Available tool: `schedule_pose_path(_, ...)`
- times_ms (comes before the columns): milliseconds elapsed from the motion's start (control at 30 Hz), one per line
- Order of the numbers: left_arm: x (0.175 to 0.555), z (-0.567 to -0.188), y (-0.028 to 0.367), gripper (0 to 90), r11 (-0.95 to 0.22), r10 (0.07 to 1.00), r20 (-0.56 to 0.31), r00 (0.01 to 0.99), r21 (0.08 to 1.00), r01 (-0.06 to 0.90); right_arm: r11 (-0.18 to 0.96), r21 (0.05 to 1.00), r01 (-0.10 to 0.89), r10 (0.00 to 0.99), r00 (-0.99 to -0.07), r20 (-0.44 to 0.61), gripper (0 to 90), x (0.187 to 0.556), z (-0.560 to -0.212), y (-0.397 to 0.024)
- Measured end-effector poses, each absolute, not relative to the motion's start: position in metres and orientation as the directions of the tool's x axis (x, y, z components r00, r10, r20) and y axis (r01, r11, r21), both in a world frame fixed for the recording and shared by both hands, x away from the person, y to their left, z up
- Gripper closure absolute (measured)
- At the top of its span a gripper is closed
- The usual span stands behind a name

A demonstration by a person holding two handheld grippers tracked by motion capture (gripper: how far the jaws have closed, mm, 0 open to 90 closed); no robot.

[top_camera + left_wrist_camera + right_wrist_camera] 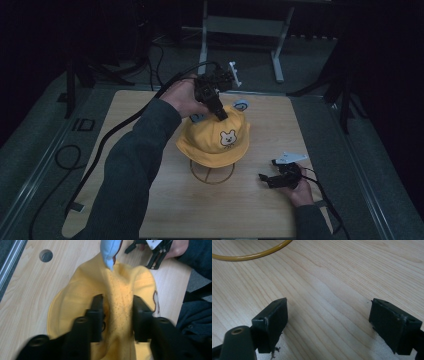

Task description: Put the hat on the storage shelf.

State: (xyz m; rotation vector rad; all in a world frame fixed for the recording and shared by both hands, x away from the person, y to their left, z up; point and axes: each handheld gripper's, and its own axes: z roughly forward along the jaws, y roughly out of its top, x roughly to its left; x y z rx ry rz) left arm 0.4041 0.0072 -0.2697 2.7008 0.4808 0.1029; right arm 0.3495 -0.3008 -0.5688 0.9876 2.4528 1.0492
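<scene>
High view: left tongs (220, 116) pinch the yellow hat's (215, 142) crown.
Hat sits on a wire stand (212, 172) at surface (165, 210) centre; right tongs (266, 178), jaws wide apart, rest at four o'clock.

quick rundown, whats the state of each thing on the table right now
yellow fabric bucket hat with bear face: sitting on the stand, crown pinched into a fold
left gripper: jaws shut on the hat's crown
right gripper: jaws wide open, holding nothing, low over the wooden table
yellow wire hat stand: upright under the hat
</scene>
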Motion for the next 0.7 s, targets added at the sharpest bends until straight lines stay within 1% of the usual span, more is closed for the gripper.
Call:
schedule_pose_path(33,0.402,-0.272,0.006,55.9,-0.870,0.346,0.030,0.938,0.386,0.308,0.498,0.724,0.478,0.693,-0.721,-0.002,15.3,0.349,-0.569,-0.301)
schedule_pose_path(67,0.402,-0.272,0.006,52.4,-0.870,0.346,0.030,0.938,0.386,0.308,0.498,0.724,0.478,0.693,-0.721,-0.002,15.3,0.349,-0.569,-0.301)
schedule_pose_path(100,0.401,-0.274,0.007,46.2,-0.868,0.356,0.052,0.933,0.388,0.309,0.498,0.724,0.478,0.693,-0.721,-0.002,15.3,0.349,-0.569,-0.301)
schedule_pose_path(167,0.400,-0.272,0.010,42.1,-0.858,0.364,0.053,0.930,0.407,0.312,0.498,0.724,0.477,0.693,-0.721,-0.002,15.3,0.349,-0.569,-0.301)
schedule_pose_path(333,0.398,-0.257,0.024,40.2,-0.816,0.381,0.040,0.924,0.483,0.316,0.498,0.723,0.478,0.693,-0.721,-0.002,15.3,0.349,-0.569,-0.301)
schedule_pose_path(367,0.398,-0.257,0.024,39.5,-0.816,0.381,0.040,0.924,0.483,0.316,0.499,0.723,0.477,0.693,-0.721,-0.002,15.3,0.350,-0.569,-0.301)
schedule_pose_path(400,0.396,-0.250,0.031,39.1,-0.804,0.388,0.042,0.921,0.504,0.316,0.499,0.723,0.478,0.693,-0.721,-0.002,15.3,0.350,-0.569,-0.301)
schedule_pose_path(533,0.393,-0.245,0.041,33.7,-0.788,0.413,0.057,0.909,0.524,0.325,0.499,0.723,0.478,0.693,-0.721,-0.002,15.3,0.349,-0.569,-0.301)
schedule_pose_path(633,0.392,-0.240,0.064,28.8,-0.752,0.468,0.072,0.881,0.556,0.354,0.499,0.723,0.477,0.693,-0.721,-0.002,15.3,0.349,-0.569,-0.301)
schedule_pose_path(667,0.392,-0.240,0.064,27.6,-0.752,0.468,0.072,0.881,0.556,0.354,0.499,0.723,0.478,0.693,-0.721,-0.001,15.3,0.349,-0.569,-0.301)
schedule_pose_path(700,0.392,-0.239,0.071,27.6,-0.736,0.490,0.069,0.869,0.567,0.370,0.499,0.723,0.478,0.693,-0.721,-0.001,15.3,0.349,-0.569,-0.301)
